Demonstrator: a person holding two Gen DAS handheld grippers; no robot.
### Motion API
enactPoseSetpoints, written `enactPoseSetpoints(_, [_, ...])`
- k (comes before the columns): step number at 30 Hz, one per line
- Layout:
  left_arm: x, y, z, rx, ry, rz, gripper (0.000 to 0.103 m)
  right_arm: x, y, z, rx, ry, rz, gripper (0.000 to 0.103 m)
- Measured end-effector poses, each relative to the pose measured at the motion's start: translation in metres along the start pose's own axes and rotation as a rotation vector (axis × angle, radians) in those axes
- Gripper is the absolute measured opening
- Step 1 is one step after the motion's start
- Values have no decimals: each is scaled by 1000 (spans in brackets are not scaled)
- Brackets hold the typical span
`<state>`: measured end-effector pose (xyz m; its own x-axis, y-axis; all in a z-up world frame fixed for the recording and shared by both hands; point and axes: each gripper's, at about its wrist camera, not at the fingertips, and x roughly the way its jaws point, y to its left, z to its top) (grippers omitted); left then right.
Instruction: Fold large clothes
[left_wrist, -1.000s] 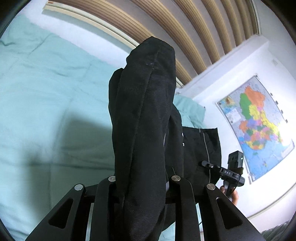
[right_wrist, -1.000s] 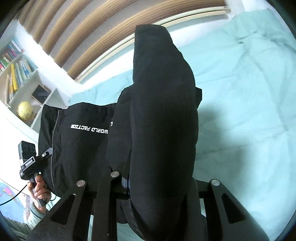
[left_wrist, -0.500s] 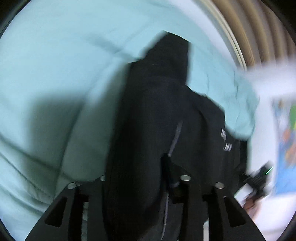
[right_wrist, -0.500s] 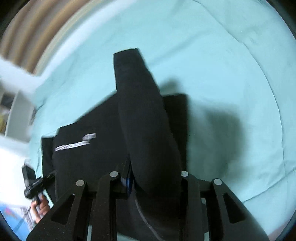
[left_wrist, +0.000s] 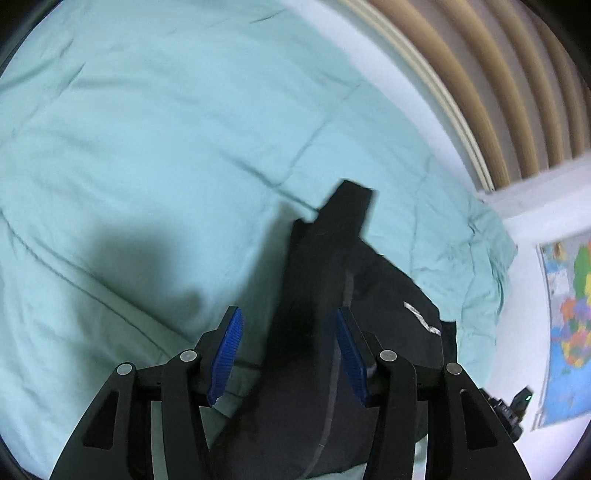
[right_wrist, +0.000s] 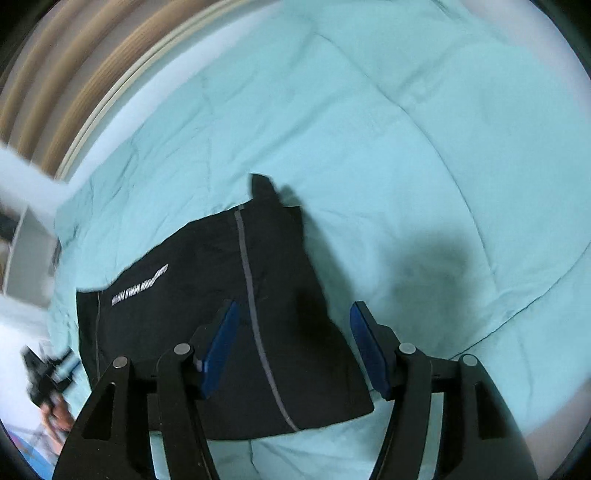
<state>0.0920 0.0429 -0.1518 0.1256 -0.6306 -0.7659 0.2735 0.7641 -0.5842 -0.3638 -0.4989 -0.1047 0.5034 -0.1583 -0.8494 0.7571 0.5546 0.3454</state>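
Note:
A black garment (left_wrist: 332, 258) with a grey stripe and white lettering lies folded on the teal bedspread (left_wrist: 147, 147). My left gripper (left_wrist: 288, 350) hovers over its near end. Its jaws are opening, and a ridge of black cloth still runs between the blue pads (left_wrist: 225, 354) without being pinched. In the right wrist view the garment (right_wrist: 207, 280) lies flat under my right gripper (right_wrist: 293, 347). Those jaws are opening too, wide apart over the cloth and clear of it. The other gripper (right_wrist: 48, 373), held in a hand, shows blurred at the lower left.
The bedspread (right_wrist: 406, 129) stretches wide beyond the garment. A slatted wooden panel (left_wrist: 498, 92) runs along the far side of the bed. A coloured map (left_wrist: 569, 314) hangs on the white wall, and a shelf unit (right_wrist: 22, 251) stands at the left edge.
Both grippers held the black cloth up, shut on it. They have swung down toward the bed, the jaws have opened, and the cloth has dropped onto the bedspread.

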Motion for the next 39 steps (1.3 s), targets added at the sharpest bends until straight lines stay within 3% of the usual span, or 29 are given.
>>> enactPoseSetpoints(3, [-5, -41, -12, 118, -1, -25, 54, 3, 42, -18, -101, -6, -33, 66])
enactPoseSetpoints(6, [12, -78, -39, 252, 40, 23, 54, 22, 92, -41, -197, 17, -90, 66])
enactPoseSetpoints(10, [74, -87, -71, 339, 169, 205, 53, 75, 120, -69, -284, 99, -190, 66])
enactPoseSetpoints(13, [103, -88, -84, 422, 174, 318, 53, 112, 121, -88, -319, 157, -277, 66])
enactPoseSetpoints(17, [106, -108, -88, 515, 155, 389, 53, 117, 116, -90, -268, 155, -290, 66])
enactPoseSetpoints(21, [93, -122, -86, 538, 143, 394, 53, 99, 115, -86, -209, 167, -278, 66])
enactPoseSetpoints(27, [39, -154, -79, 571, 49, 343, 54, 46, 132, -92, -175, 104, -235, 66])
enactPoseSetpoints(34, [-25, -173, -71, 544, -46, 309, 54, 1, 158, -100, -152, 76, -240, 66])
enactPoseSetpoints(39, [-48, -187, -70, 527, -57, 304, 54, -35, 174, -94, -120, 20, -202, 66])
